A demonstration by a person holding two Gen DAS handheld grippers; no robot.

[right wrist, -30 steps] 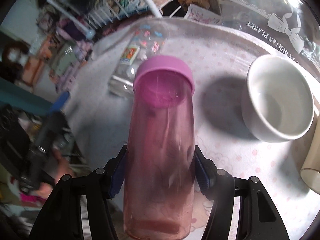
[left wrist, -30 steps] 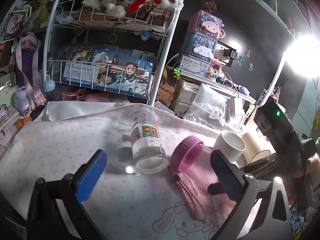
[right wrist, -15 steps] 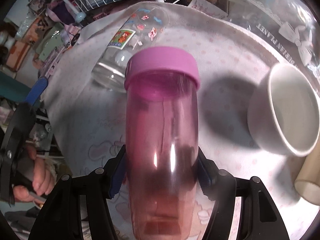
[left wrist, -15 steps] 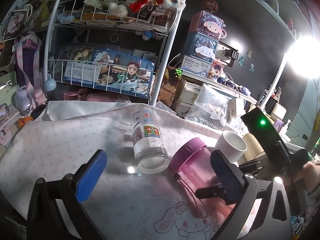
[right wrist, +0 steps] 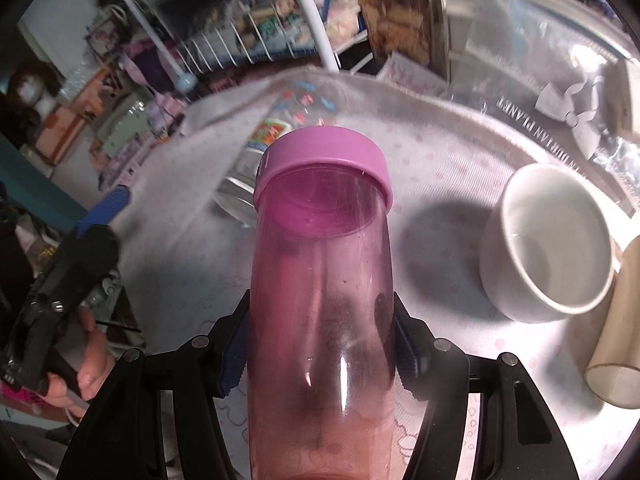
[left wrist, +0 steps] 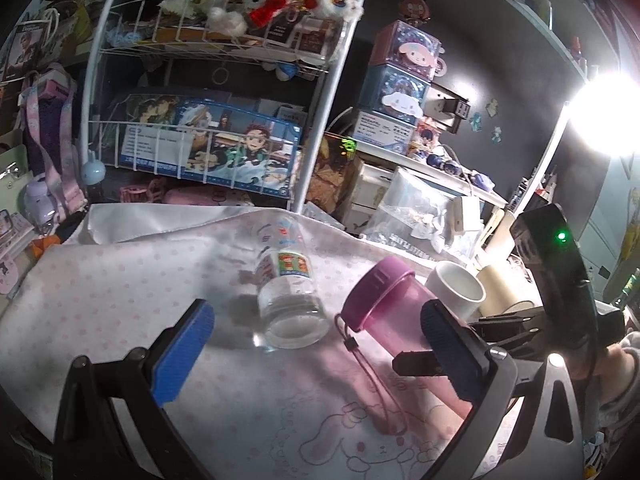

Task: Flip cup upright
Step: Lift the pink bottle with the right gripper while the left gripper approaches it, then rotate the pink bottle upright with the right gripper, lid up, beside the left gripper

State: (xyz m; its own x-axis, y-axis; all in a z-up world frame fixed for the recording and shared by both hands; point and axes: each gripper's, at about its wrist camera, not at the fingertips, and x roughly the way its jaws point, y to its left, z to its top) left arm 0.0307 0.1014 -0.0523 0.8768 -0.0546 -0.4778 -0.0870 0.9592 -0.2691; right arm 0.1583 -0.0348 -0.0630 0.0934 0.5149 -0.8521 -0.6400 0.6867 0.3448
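A clear pink cup with a purple lid (right wrist: 320,272) is gripped across its body by my right gripper (right wrist: 320,356), its lid end raised off the cloth and tilted away. It also shows in the left wrist view (left wrist: 396,312), slanting up with the right gripper (left wrist: 500,340) on its lower part. A clear glass bottle with cartoon stickers (left wrist: 286,284) lies on its side on the cloth; it shows behind the pink cup in the right wrist view (right wrist: 256,160). My left gripper (left wrist: 316,356) is open and empty, in front of the bottle.
A white ceramic cup (right wrist: 548,240) stands upright to the right of the pink cup, with a beige cylinder (right wrist: 620,340) beside it. A white wire rack (left wrist: 208,92) full of items stands behind the cloth-covered table (left wrist: 120,300). A clear plastic bag (right wrist: 560,72) lies at the back right.
My right gripper has lifted the pink cup's lid end higher off the cloth, tilting it more toward upright. The left gripper has stayed nearly still and open.
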